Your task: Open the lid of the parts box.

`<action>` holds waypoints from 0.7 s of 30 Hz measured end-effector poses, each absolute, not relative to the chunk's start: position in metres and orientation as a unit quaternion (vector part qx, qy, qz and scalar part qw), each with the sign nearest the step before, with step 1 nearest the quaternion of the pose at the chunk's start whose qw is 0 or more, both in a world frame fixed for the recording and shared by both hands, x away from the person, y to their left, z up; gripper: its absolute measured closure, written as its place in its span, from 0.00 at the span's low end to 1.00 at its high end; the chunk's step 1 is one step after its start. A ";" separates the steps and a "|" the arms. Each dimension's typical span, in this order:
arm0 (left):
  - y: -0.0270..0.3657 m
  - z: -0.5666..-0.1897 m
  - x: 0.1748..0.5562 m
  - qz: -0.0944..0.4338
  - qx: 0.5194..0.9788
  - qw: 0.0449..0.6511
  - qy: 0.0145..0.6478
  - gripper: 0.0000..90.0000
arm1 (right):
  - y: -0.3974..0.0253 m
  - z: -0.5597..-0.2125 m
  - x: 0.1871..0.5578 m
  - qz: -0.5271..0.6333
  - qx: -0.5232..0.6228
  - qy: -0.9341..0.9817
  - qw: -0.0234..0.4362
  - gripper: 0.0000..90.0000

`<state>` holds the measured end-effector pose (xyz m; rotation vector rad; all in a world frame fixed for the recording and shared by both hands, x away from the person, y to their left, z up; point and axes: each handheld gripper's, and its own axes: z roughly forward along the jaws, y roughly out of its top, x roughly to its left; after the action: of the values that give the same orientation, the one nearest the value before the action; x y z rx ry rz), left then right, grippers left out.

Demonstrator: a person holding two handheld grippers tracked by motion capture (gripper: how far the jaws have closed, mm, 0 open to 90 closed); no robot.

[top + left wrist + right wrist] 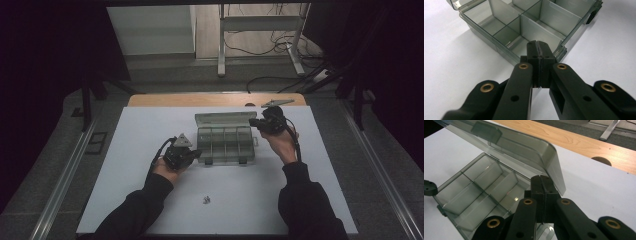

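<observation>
Resting near the middle of the white worktop (130, 165), a clear compartment box (225, 144) sits with its lid (225, 118) raised at the far side. At its near-left corner, the left gripper (192, 155) has its jaws pressed together with nothing between them, their tips just at the box's corner wall in the left gripper view. Nearer the person, a few small dark parts (205, 200) lie loose on the worktop, well apart from the box. At the box's far-right corner, the right gripper (255, 123) also has its jaws closed on nothing, tips just beside the raised lid's edge in the right gripper view.
</observation>
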<state>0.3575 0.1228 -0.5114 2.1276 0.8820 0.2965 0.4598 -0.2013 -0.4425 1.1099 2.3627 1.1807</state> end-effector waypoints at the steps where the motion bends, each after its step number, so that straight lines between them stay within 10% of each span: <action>1: 0.123 -0.511 0.358 0.117 0.840 0.398 0.348 0.99 | -0.201 -0.442 0.460 0.408 0.384 0.817 0.138 0.99; 21: 0.123 -0.511 0.358 0.115 0.840 0.399 0.349 0.99 | -0.200 -0.450 0.478 0.406 0.394 0.813 0.140 0.99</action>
<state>0.3578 0.1232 -0.5113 2.1270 0.8826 0.2912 0.4784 -0.1997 -0.4502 1.1375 2.3483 1.1720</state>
